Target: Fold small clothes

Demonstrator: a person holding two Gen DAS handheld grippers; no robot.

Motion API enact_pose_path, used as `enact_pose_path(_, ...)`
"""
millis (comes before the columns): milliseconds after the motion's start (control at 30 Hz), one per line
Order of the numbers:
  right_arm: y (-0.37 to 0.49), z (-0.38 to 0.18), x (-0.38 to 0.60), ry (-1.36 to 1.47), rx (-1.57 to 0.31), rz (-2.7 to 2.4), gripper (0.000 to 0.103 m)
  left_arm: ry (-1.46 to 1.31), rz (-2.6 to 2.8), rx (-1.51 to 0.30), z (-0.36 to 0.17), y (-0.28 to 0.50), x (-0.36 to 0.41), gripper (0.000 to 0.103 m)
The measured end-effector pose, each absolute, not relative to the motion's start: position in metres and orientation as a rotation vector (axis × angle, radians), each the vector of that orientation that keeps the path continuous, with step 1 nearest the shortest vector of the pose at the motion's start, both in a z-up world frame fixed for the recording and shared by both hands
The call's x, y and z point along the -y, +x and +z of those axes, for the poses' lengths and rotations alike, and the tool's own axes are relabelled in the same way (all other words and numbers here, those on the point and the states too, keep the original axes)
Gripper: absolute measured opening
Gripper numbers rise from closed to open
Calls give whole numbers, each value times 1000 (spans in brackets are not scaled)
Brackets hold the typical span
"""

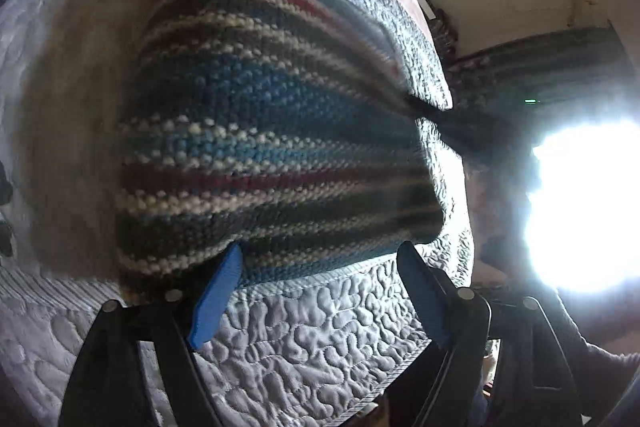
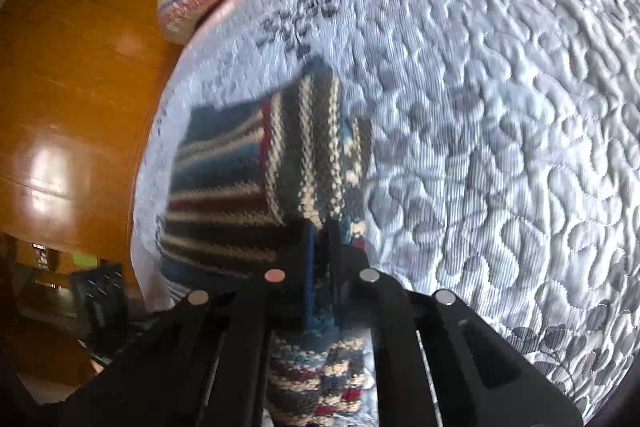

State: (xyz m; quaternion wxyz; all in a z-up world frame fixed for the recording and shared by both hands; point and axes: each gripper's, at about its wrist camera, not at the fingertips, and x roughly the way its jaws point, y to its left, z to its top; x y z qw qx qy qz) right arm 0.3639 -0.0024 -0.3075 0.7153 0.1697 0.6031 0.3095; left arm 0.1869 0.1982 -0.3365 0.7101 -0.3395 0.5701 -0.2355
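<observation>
While the right gripper (image 2: 320, 239) pinches a flap of the striped knit garment (image 1: 272, 131) on the quilted bedspread (image 1: 304, 343), the left gripper (image 1: 320, 267) waits spread at its near edge; folding looks partway done.

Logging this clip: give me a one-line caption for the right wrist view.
Right gripper shut on a fold of the striped knit garment, lifted above the quilted bedspread.
</observation>
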Motion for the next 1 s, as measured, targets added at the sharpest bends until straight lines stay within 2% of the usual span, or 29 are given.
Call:
enact_pose_path(67,371,-297,4,411,-1311,716,16,-797,-580,-1226,-319,192,-206,79)
enact_pose_path(100,374,-291,4,428,-1292,716,29,-823,-611,-1180,-305,197,-213,79)
enact_pose_path(167,388,-285,14,460,-1257,676,45,-848,-613,-1111,-288,212,-222,80)
enact_pose_path(233,405,-291,11,500,-1278,680,45,-860,-576,-1067,-279,234,-239,80)
enact_pose_path(267,410,-294,7,507,-1301,689,44,-858,-561,-1060,-278,244,-242,80)
enact_pose_path(300,415,-299,-1,491,-1327,698,23,-855,-544,-1055,-279,258,-246,80)
enact_pose_path(333,417,-297,-9,435,-1327,717,7,-857,-535,-1059,-284,272,-247,80)
enact_pose_path(467,423,-305,-5,396,-1294,635,8,-855,-451,-1162,-326,306,-252,79)
enact_pose_path(533,424,-325,-2,373,-1329,591,15,-855,-455,-1172,-343,303,-251,75)
enact_pose_path(667,411,-305,8,384,-1278,624,21,-849,-442,-1164,-327,297,-253,75)
enact_pose_path(733,390,-278,8,359,-1209,674,21,-848,-495,-1106,-305,285,-256,75)
enact_pose_path(833,363,-266,-4,303,-1223,747,21,-836,-567,-1082,-290,273,-246,75)
enact_pose_path(867,355,-272,-7,259,-1254,746,20,-821,-566,-1100,-293,272,-244,75)
enact_pose_path(933,352,-297,-9,184,-1326,688,10,-748,-502,-1185,-312,279,-233,74)
enact_pose_path(967,352,-305,-10,161,-1335,668,2,-715,-461,-1218,-324,281,-231,72)
enact_pose_path(1000,352,-311,-5,170,-1340,659,2,-700,-442,-1232,-333,285,-227,66)
